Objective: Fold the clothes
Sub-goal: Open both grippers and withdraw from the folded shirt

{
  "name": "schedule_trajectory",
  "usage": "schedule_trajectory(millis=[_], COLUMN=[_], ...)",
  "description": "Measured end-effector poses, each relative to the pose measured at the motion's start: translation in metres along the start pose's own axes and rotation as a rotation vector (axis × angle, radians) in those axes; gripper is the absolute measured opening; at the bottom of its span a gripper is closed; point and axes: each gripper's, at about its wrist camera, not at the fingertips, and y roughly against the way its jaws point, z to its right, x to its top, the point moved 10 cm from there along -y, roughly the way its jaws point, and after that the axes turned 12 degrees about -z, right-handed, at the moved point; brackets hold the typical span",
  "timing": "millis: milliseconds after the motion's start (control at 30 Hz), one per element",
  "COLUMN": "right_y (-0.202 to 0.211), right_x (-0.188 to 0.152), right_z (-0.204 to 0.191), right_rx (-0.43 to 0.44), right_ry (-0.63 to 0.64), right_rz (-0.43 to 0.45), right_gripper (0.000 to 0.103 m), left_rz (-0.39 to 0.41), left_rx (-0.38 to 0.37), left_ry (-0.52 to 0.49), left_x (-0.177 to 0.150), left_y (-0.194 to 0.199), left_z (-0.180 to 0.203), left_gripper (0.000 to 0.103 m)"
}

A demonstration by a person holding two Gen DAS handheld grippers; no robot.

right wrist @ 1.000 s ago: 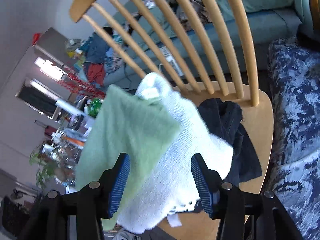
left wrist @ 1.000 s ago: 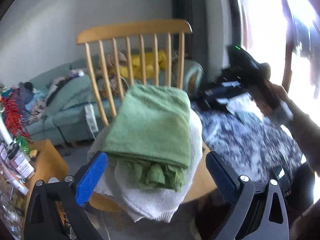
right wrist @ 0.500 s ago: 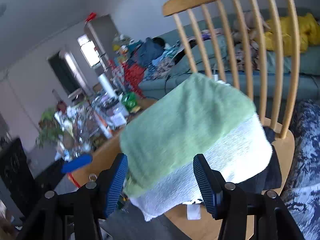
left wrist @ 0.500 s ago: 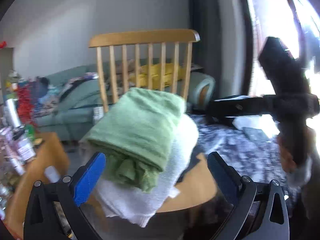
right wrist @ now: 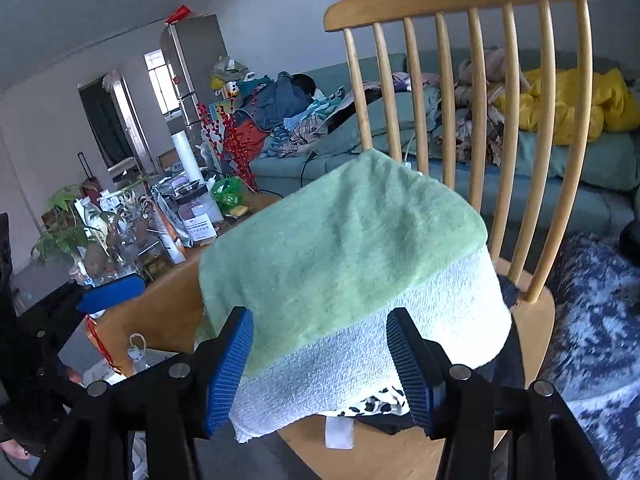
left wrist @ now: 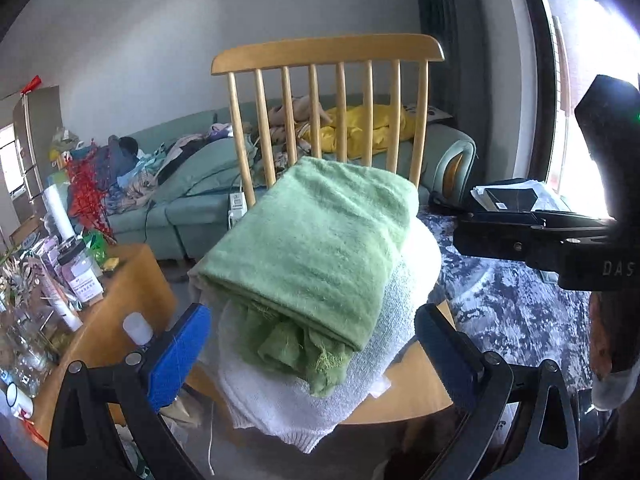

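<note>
- On the wooden chair (left wrist: pixel 404 390) seat, a stack of folded clothes is sitting: green towel (left wrist: pixel 316 248) on top, white knit piece (left wrist: pixel 288 400) under it, a dark garment (right wrist: pixel 506 288) and a spotted one (right wrist: pixel 376 398) peeking out at the bottom.
- Stack is resting near the seat's front edge, likely so both grippers can be reaching it without fouling the chair back.
- Left gripper (left wrist: pixel 312 340) is hovering in front of the stack with its jaws standing wide; nothing is pressing between the pads.
- Right gripper (right wrist: pixel 320 360) is standing at a middling width, jaws having just been opening a little; the stack edge is showing between them, but the pads are not clamping cloth.
- In the left view, the right gripper is crossing in from the right, above the blue patterned cover (left wrist: pixel 516 312).
- Judgement: the green towel's fold is looking finished and placed; frayed ends are bunching at the near side, so a tidy-up tuck may be needed.
- Cluttered tabletop (left wrist: pixel 124 280) beside the chair is playing no part.
</note>
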Motion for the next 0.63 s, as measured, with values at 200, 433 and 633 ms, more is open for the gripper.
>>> schedule_trajectory(millis=[200,433,633], right_y=[-0.009,-0.014,-0.017], right_x=[-0.006,-0.005,-0.006], right_z=[0.011,0.018,0.017], right_rx=[-0.034,-0.024,-0.033], right_ry=[-0.002,-0.038,-0.030], right_rz=[-0.020,-0.029,-0.041], right_gripper=[0.057,0.058,0.058], left_rz=[-0.025,-0.070,-0.087], left_rx=[0.037,0.025,-0.009], left_ry=[-0.028,-0.019,-0.001], left_x=[-0.001,-0.003,-0.004], left_y=[-0.006,-0.019,-0.029], left_z=[-0.003,-0.004,-0.004], left_gripper=[0.103,0.103,0.103])
